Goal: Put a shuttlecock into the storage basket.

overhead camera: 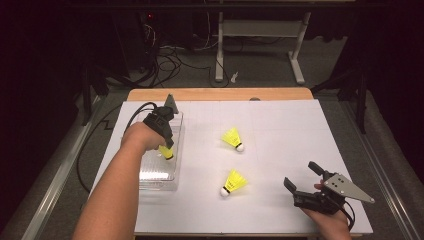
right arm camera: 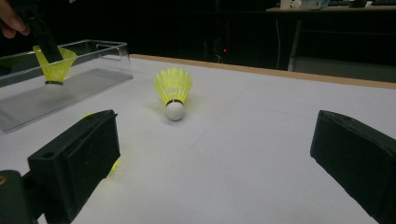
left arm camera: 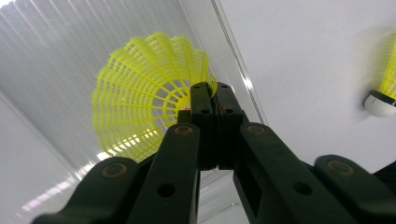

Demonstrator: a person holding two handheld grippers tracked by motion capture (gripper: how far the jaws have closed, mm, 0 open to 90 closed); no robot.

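Observation:
My left gripper (overhead camera: 167, 144) is shut on the rim of a yellow shuttlecock (overhead camera: 168, 153), holding it cork down inside a clear plastic tray (overhead camera: 160, 175) at the table's left. In the left gripper view the jaws (left arm camera: 210, 100) pinch the mesh skirt (left arm camera: 140, 102) over the ribbed tray floor (left arm camera: 56, 70). Two more yellow shuttlecocks lie on the white table: one mid-table (overhead camera: 233, 139), one nearer the front (overhead camera: 234, 182). My right gripper (overhead camera: 302, 175) rests open at the front right with nothing between its jaws. It (right arm camera: 215, 154) faces the mid-table shuttlecock (right arm camera: 173, 91).
The white sheet (overhead camera: 280, 125) covers most of the table, with a wooden strip along the far edge. Beyond the table stand dark floor, cables and a desk frame (overhead camera: 260, 30). In the right gripper view the tray (right arm camera: 84, 81) lies at the far left.

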